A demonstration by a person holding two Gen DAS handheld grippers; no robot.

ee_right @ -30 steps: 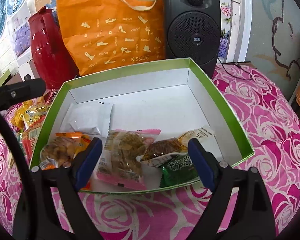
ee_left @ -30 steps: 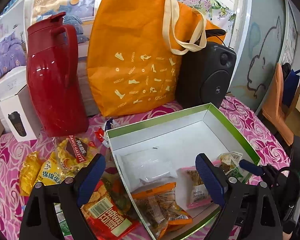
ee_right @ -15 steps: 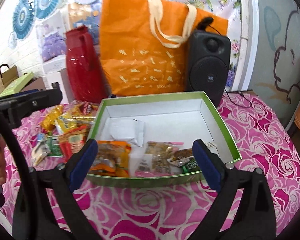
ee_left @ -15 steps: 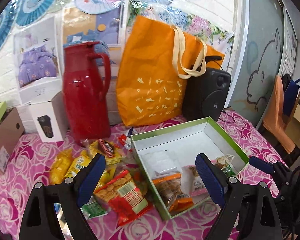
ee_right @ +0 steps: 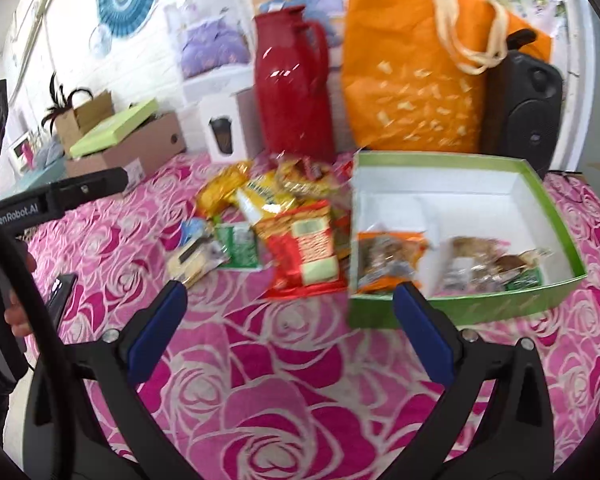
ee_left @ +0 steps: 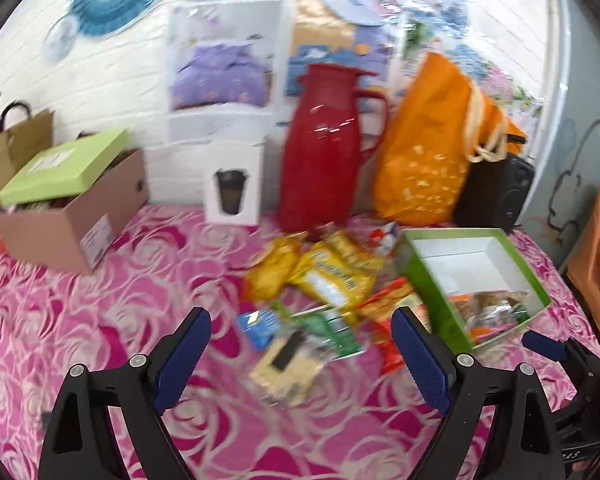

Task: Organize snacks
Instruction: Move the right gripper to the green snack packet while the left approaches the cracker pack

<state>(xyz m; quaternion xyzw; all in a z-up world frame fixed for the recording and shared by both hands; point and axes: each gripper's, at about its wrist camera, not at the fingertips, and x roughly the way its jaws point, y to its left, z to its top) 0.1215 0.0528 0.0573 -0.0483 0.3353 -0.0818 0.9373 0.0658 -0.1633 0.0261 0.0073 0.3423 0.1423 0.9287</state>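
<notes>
Green box (ee_right: 452,312): open, white inside, green outer walls, sitting flat on the rose-patterned counter (ee_right: 284,380). Contents lie along its near wall: an orange packet (ee_right: 384,256) at the left, clear wrappers with brown contents (ee_right: 476,264) in the middle, a small green packet (ee_right: 524,278) at the right. The back half of the box floor is bare.

Loose pile just left of the box, on the counter: a red packet (ee_right: 300,252) touching the box wall, yellow bags (ee_left: 332,276) behind it, a green-and-white packet (ee_right: 238,246), a small blue packet (ee_left: 260,326) and a pale cracker pack (ee_left: 288,364) nearest. Details blurred.
</notes>
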